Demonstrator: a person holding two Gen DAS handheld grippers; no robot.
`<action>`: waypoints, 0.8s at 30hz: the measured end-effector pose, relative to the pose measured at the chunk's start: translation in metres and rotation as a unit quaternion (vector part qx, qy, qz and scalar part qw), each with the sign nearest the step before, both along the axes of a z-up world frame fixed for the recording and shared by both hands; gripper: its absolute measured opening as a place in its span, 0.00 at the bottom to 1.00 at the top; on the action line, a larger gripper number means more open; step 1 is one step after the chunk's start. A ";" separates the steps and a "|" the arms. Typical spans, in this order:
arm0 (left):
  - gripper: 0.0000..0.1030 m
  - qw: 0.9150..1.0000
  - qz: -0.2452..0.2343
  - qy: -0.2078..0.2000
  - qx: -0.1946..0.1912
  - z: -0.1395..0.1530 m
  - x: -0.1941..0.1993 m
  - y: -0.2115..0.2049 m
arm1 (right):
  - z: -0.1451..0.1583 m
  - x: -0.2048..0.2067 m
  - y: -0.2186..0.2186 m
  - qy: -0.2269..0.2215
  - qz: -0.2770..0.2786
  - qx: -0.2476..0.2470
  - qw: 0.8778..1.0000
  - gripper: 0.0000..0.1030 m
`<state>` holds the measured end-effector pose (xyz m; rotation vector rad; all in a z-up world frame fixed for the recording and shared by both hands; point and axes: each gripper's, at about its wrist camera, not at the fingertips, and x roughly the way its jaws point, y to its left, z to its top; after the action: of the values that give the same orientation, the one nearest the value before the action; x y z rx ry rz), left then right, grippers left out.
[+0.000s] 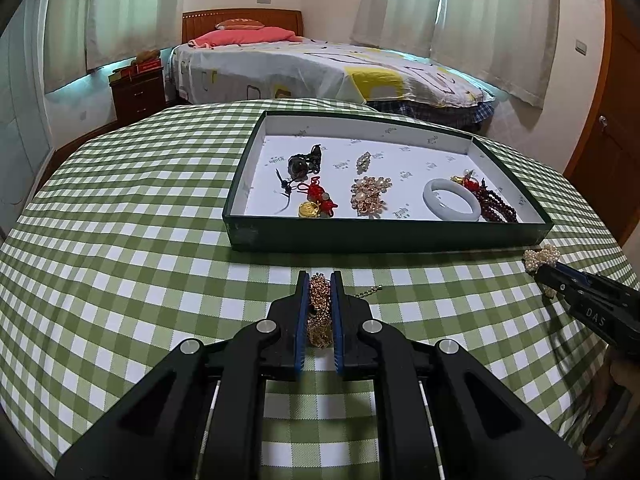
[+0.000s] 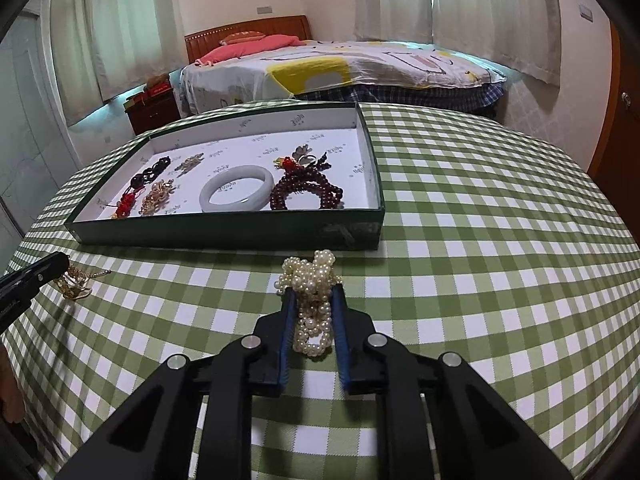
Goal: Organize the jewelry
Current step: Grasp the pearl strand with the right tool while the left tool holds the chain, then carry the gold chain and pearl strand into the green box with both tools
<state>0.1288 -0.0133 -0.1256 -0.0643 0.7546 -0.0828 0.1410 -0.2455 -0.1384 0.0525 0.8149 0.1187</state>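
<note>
Left wrist view: the left gripper (image 1: 320, 280) has its jaws clamped on the gold chain (image 1: 319, 312), low over the tabletop (image 1: 120, 240) near its front edge. The tray (image 1: 384, 236) lies straight ahead, past the tips.

Right wrist view: the right gripper (image 2: 314, 292) has its jaws narrowed onto the pearl strand (image 2: 312, 300), long axis along the fingers; the tray's near wall stands just beyond

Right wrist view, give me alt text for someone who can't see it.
The right gripper is shut on a bundle of pearl strands on a green checked tablecloth, just in front of a shallow green box holding a pale bangle, dark red bead bracelets and other jewelry. At far left, the left gripper holds a gold chain.
</note>
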 end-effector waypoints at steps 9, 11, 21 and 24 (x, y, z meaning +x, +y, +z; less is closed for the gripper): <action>0.10 1.000 0.001 -0.002 0.002 0.000 -0.002 0.001 | 0.001 -0.003 0.004 -0.005 0.002 -0.002 1.000 0.16; 0.10 1.000 0.001 -0.002 0.002 0.000 -0.002 0.001 | 0.001 -0.003 0.004 -0.006 0.002 -0.002 1.000 0.15; 0.10 1.000 0.001 -0.008 0.003 0.003 -0.006 0.001 | 0.006 -0.008 0.006 -0.015 0.005 0.003 1.000 0.07; 0.10 1.000 0.001 -0.010 0.003 0.004 -0.008 0.001 | 0.007 -0.010 0.006 -0.019 0.005 0.005 1.000 0.07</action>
<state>0.1204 -0.0121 -0.1214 -0.0588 0.7352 -0.0792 0.1315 -0.2395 -0.1312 0.0543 0.7777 0.1331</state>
